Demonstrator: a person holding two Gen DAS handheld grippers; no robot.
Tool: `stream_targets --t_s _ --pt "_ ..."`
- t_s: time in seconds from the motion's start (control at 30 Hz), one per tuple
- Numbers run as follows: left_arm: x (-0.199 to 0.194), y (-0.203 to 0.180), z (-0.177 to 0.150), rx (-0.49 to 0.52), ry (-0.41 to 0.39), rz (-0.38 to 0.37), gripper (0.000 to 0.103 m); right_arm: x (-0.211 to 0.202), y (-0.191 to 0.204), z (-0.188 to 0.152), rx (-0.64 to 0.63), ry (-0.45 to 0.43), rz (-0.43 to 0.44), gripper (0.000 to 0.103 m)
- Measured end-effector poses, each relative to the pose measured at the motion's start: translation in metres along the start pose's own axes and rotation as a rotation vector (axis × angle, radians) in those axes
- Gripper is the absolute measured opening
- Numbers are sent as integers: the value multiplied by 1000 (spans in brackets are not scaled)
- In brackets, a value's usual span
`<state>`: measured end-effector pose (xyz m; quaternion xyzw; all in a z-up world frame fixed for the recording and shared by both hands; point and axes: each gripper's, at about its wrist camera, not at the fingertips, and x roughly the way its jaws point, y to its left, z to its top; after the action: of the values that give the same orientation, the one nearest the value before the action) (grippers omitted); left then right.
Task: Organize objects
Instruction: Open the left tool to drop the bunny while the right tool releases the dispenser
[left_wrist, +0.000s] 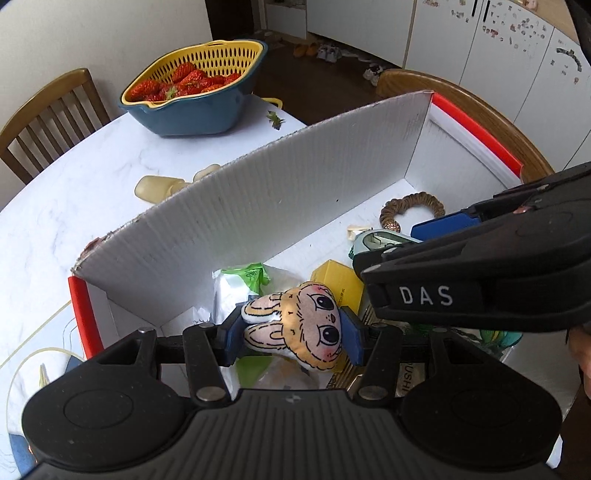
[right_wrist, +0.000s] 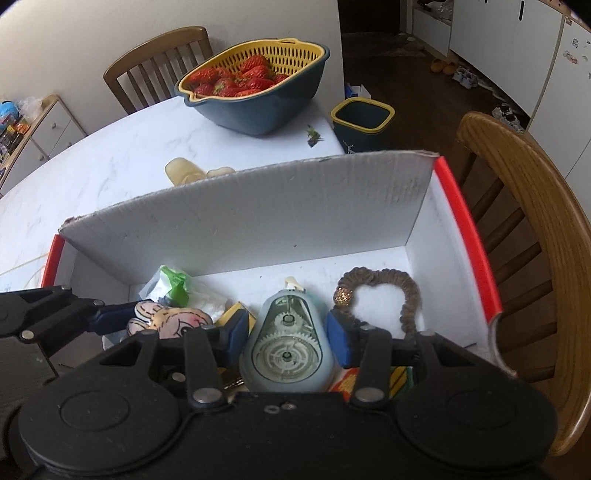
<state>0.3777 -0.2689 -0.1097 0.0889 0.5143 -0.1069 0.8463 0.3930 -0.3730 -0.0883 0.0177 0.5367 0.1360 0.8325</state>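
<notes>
Left gripper (left_wrist: 293, 328) pinches one plush bunny (left_wrist: 303, 325) over the box (left_wrist: 258, 192) — soft and light; it gives under the pads, so a hold across the head is judged safest. Right gripper (right_wrist: 286, 338) clamps one correction-tape dispenser (right_wrist: 286, 347) — a hard, smooth shell, likely slippery, best held across its widest part. Also in the box: one scrunchie (right_wrist: 380, 295), one green-and-white packet (right_wrist: 171, 288). Beyond it, one strawberry basket (right_wrist: 255, 86).
</notes>
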Motion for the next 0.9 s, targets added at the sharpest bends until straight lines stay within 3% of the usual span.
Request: stream_targets --t_s 0.23,0.33,0.47,0.83,0.9 --pt "3 5 0 -35 13 -9 55 -1 -1 1 2 -3 4 46" --pt "2 5 -1 -44 13 -5 61 -3 -2 1 0 -5 6 48" --pt "-1 6 -2 -56 4 -9 66 -8 -5 -1 10 -19 12 58" --pt "-20 4 -9 -61 -34 -26 72 -34 -8 -8 12 -65 61 64" --pt "-26 4 -10 -65 -47 -34 72 -41 -9 -9 10 -81 73 70"
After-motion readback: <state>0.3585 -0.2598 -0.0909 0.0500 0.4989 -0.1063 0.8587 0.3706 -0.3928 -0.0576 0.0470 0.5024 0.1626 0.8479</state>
